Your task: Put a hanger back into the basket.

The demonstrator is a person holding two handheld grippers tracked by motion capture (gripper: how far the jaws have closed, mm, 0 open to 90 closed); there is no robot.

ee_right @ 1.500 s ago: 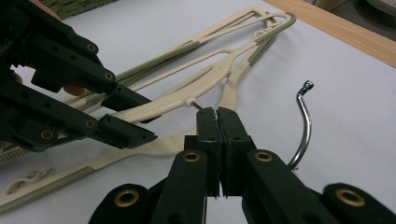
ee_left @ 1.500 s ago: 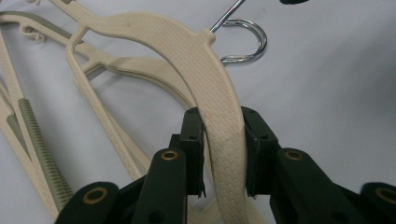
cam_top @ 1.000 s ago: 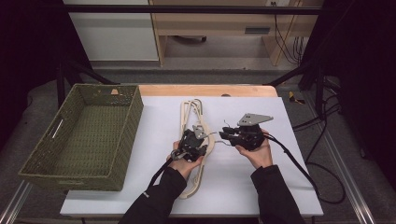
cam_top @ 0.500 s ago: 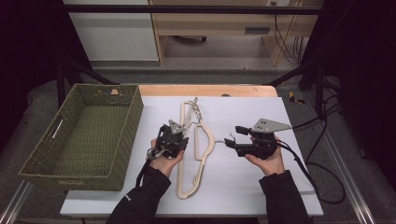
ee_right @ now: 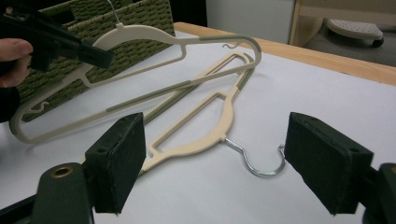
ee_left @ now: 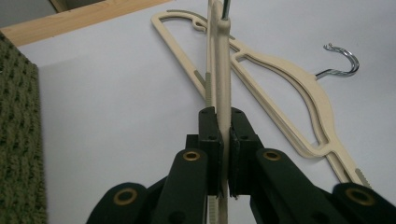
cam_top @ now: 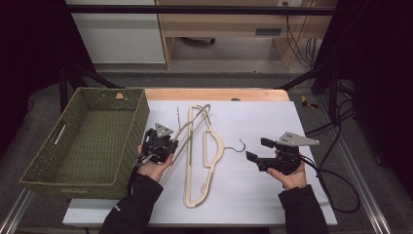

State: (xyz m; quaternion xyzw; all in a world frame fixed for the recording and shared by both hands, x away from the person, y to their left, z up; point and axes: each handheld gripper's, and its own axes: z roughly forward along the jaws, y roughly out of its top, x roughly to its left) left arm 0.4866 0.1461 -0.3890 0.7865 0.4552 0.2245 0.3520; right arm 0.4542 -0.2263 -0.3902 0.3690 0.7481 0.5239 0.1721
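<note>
Two cream hangers with green grip strips are on the white table. My left gripper is shut on one hanger, near its neck. It holds that hanger tilted up on edge beside the basket. The other hanger lies flat, its metal hook pointing at my right gripper. That gripper stands open just short of the hook, with nothing between its pads.
A green woven basket stands at the table's left, close behind the held hanger. A wooden strip runs along the table's far edge. Cables trail off to the right.
My left gripper has moved left toward the basket with one hanger in it. My right gripper has drawn off to the right, leaving the other hanger flat between the two.
</note>
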